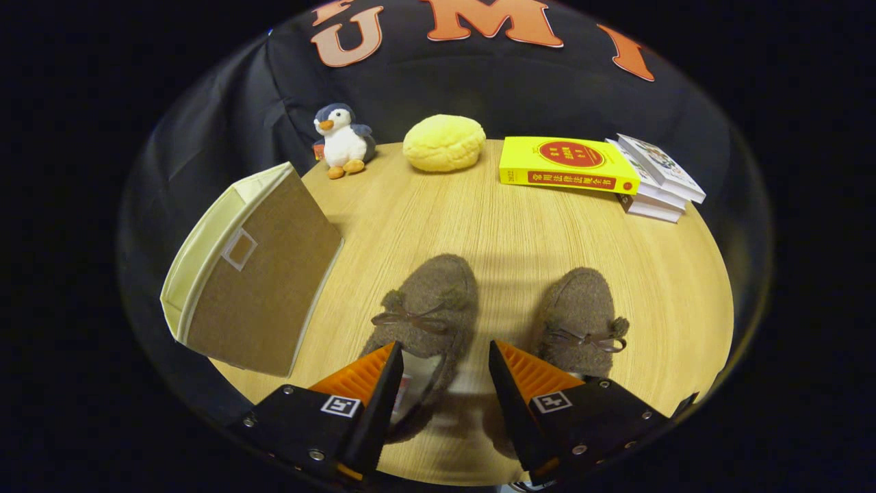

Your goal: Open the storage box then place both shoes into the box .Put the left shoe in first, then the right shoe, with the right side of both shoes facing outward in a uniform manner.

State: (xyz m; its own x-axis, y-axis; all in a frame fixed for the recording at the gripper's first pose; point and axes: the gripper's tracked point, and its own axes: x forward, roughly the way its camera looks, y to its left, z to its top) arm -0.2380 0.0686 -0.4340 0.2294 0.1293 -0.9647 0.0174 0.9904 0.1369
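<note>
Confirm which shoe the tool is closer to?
The shoe nearer the storage box: that shoe has its heel opening between the open tool's fingers; the other shoe lies beyond one finger.

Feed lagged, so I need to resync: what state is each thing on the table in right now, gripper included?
gripper: open, holding nothing, fingers over the heel of the left shoe.
storage box: closed, standing beside the shoes.
left shoe: on the table, bow tied, outside the box.
right shoe: on the table, bow tied, outside the box.
books: closed, stacked at the far edge.
penguin toy: upright.
yellow cushion: lying flat.
</note>
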